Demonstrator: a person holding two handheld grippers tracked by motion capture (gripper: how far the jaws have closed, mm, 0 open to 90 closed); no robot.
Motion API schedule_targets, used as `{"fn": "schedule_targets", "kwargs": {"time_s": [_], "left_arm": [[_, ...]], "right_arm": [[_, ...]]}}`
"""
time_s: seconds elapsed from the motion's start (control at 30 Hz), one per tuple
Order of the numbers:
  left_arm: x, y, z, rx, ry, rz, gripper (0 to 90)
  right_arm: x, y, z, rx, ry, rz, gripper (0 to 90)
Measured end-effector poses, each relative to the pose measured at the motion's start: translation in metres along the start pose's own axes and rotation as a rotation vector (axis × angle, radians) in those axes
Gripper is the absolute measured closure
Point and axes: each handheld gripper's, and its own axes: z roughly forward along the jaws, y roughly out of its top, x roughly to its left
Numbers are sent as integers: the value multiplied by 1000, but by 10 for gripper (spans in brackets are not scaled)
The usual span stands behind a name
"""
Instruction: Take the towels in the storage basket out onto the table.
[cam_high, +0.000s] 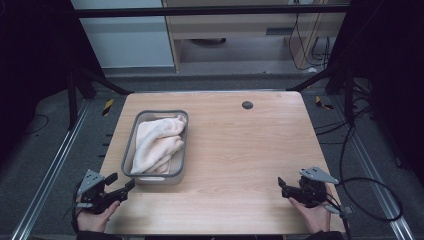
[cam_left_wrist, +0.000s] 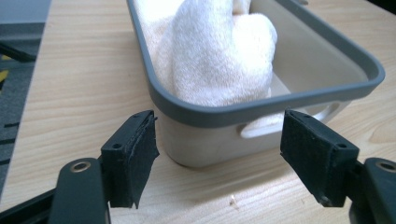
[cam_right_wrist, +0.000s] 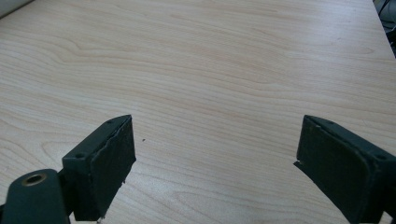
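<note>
Pale wood grain covers the rectangular light wooden table (cam_high: 240, 150) at which we sit, a black two-jaw gripper in each hand. Toward the table's left side stands a rectangular white plastic bin with a grey rim (cam_high: 129, 150), its long side running away from us. Inside it lies a crumpled cream terry towel (cam_high: 157, 142), heaped against the left wall and rising a little above the rim; in the left gripper view the towel (cam_left_wrist: 219, 56) bulges over the bin's near end wall (cam_left_wrist: 210, 140), which has a slot handle cut into it.

Our left gripper (cam_high: 122, 186) hovers low at the bin's near left corner, jaws spread wide with nothing between them, the bin's end just beyond the tips. Our right gripper (cam_high: 281, 184) waits well apart at the table's right, near the front edge, jaws likewise spread and holding nothing over bare wood.

We judge this to be the approach: the left gripper lines up on the bin or the towel, and no grasp is made yet. The next move likely calls for lifting the left gripper over the rim, lowering the jaws around a fold of towel, and closing firmly, since soft cloth can slip.
</note>
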Motion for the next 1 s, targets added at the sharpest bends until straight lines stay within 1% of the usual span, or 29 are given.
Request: {"fn": "schedule_targets", "kwargs": {"time_s": [0.1, 0.13, 0.17, 0.3, 0.37, 0.43, 0.5, 0.53, 0.63, 0.77, 1.0], "left_arm": [[0, 1, -1, -7, -6, -6, 263], [1, 2, -2, -8, -8, -10, 260], [1, 3, -3, -16, -7, -12, 259], [1, 6, -4, -21, -9, -14, 259], [1, 8, -5, -18, -15, -16, 258], [1, 11, -6, -19, -36, -25, 258], [0, 12, -6, -24, -41, -29, 258], [-1, 15, -6, -22, -39, -22, 259], [-2, 17, -7, -25, -41, -18, 260], [-3, 23, -7, -27, -42, -10, 260], [-6, 32, -8, -40, -51, 8, 260]], "right_arm": [[1, 0, 0, 4, -1, -4, 114], [1, 0, 0, 10, 5, 2, 113], [1, -1, 1, 13, 0, -10, 113], [1, -1, 2, 13, 2, -9, 113], [1, -1, 2, 14, 2, -9, 113], [1, -2, 2, 15, 3, -8, 112], [0, -2, 2, 14, 5, -5, 113], [1, -2, 2, 15, 9, 4, 112], [1, -2, 2, 16, 10, 3, 113], [1, -2, 2, 13, 2, -10, 113], [3, -2, 3, 9, 8, -21, 112]]}}
